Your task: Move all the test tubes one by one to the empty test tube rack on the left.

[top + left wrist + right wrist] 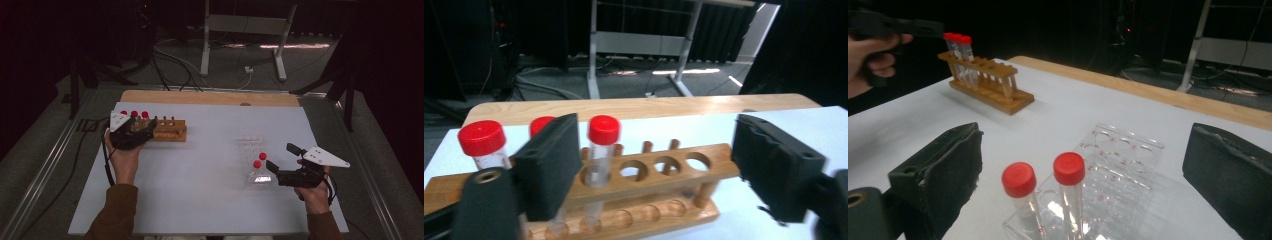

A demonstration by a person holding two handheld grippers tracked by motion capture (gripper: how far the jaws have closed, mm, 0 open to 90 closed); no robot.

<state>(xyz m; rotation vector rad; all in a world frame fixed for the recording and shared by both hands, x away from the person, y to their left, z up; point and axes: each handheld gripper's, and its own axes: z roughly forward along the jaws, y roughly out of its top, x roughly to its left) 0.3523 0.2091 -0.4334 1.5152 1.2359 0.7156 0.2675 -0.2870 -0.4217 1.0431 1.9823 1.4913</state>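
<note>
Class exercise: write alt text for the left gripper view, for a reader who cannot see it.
Open black tongs frame a wooden tube rack on a white table. Three red-capped tubes stand in its left holes; three holes to their right are empty.

Three red-capped tubes (603,150) stand in one wooden rack (664,187) between the left tongs (659,167), leaving three round holes free. Two red-capped tubes (1068,192) stand in one clear plastic rack (1120,172) between the right tongs (1088,185).
</note>
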